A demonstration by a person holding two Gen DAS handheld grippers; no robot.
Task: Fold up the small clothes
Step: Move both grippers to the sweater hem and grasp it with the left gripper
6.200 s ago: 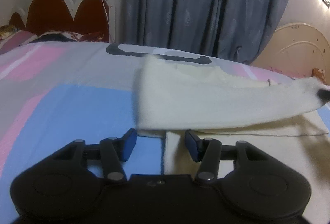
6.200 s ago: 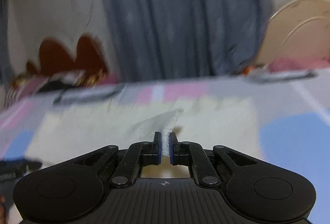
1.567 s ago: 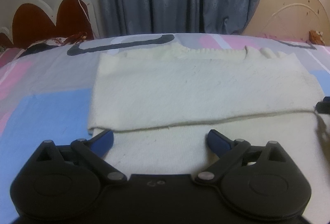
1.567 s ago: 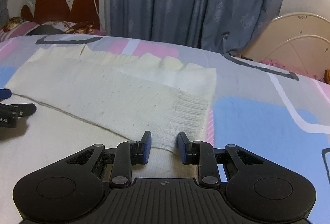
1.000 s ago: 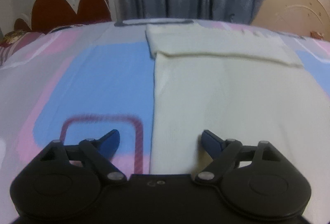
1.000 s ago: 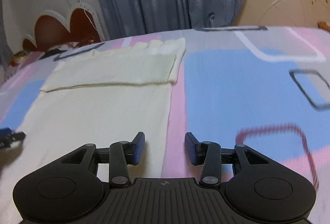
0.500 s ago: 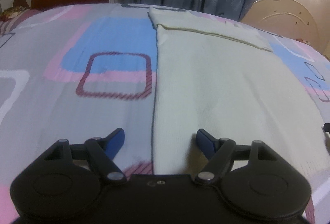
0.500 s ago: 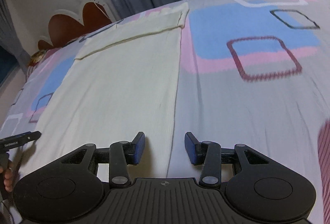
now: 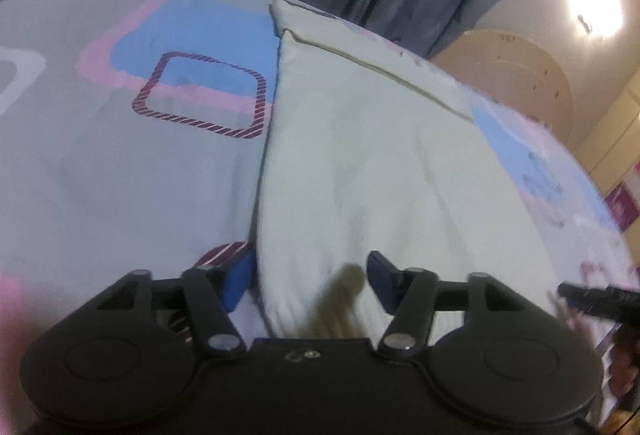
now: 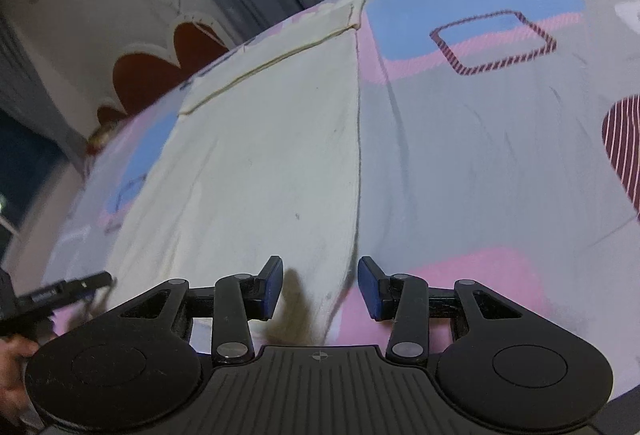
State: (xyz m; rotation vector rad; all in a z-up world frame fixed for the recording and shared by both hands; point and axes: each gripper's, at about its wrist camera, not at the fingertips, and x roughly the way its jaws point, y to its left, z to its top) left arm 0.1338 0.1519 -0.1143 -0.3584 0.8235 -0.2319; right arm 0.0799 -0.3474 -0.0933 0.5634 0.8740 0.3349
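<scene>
The cream garment (image 9: 372, 163) looks like soft matt knit cloth; the bedsheet (image 10: 480, 163) is smooth printed cotton; both grippers' bodies are matt black plastic with blue pads (image 10: 272, 287)

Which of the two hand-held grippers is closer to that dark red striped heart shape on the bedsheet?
The right hand-held gripper: the striped heart lies off to its right. The left hand-held gripper sits at the cream garment's opposite corner, jaws closing around the fabric.

Cream garment (image 9: 372, 171) flat on patterned bedsheet (image 9: 120, 163)
</scene>
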